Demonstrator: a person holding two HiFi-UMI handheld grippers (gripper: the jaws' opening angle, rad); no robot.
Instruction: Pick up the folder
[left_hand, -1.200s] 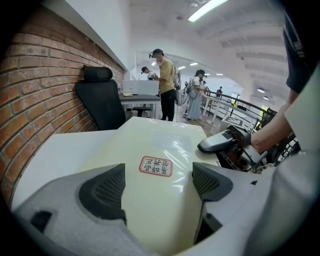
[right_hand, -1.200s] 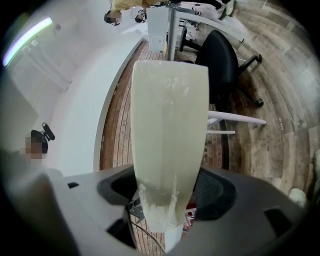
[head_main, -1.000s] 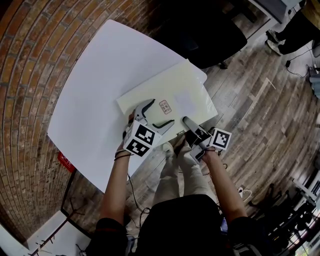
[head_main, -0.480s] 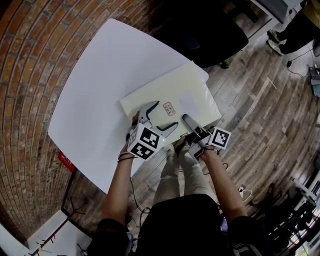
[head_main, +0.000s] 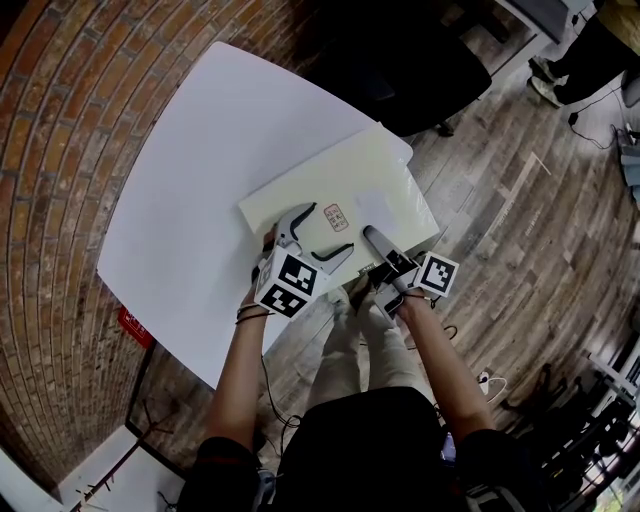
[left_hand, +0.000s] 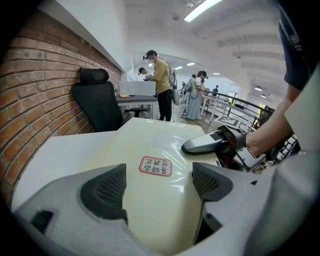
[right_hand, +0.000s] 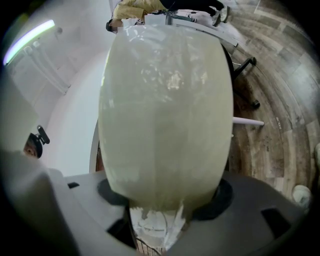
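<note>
Room inventory:
- Red brick wall (head_main: 50, 150) is running along the left.
- White table (head_main: 180, 200) is standing against it.
- Grey-brown wood-plank floor (head_main: 520, 230) is stretching away to the right.
- Black office chair (head_main: 400, 70) is sitting at the table's far end.
- Ceiling strip light (left_hand: 202, 5) is glowing.
- People (left_hand: 161, 80) are standing by a distant desk (left_hand: 131, 97).

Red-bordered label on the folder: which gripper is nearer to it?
Left. The left gripper points its open jaws at the label just ahead; the right gripper is shut on the folder at its near edge, farther off.
</note>
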